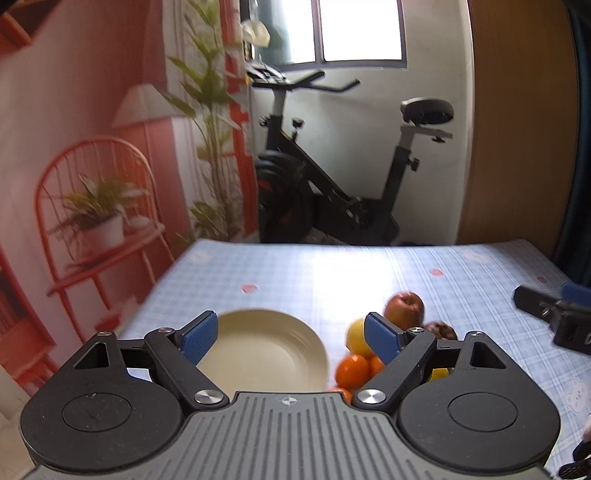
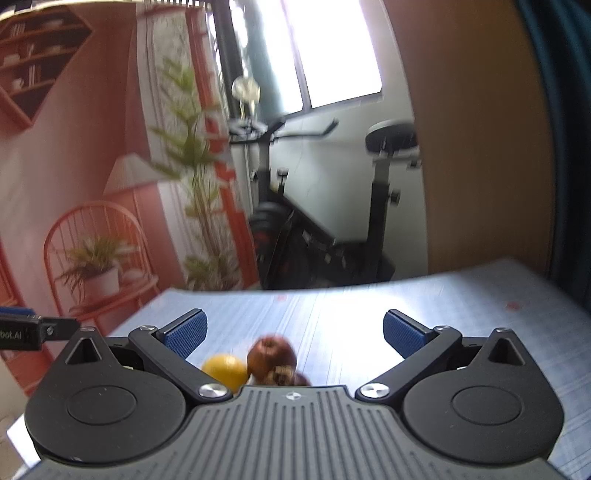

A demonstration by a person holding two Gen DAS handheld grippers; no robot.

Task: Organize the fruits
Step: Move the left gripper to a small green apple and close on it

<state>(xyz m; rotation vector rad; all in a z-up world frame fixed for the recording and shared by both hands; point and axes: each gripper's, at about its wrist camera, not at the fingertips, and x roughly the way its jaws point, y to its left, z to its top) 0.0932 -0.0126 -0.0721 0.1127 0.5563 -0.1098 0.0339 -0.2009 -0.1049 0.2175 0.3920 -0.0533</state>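
Seemingly a home: exercise bike by a window, checked tablecloth on the table.

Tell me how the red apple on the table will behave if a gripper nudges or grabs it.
The red apple looks round and smooth, so a nudge would probably roll it across the flat tablecloth. It seems firm, likely holding shape between pads, though its glossy skin might slip.

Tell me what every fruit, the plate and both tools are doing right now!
Left tool: open, holding nothing, above the plate's near side.
Right tool: open, holding nothing.
Plate: upright on the table, nothing seen in it.
Red apple: on the tablecloth, stem end up.
Lemon: on the cloth beside the oranges.
Oranges: bunched together right of the plate.
Dark fruit: partly hidden, unclear.
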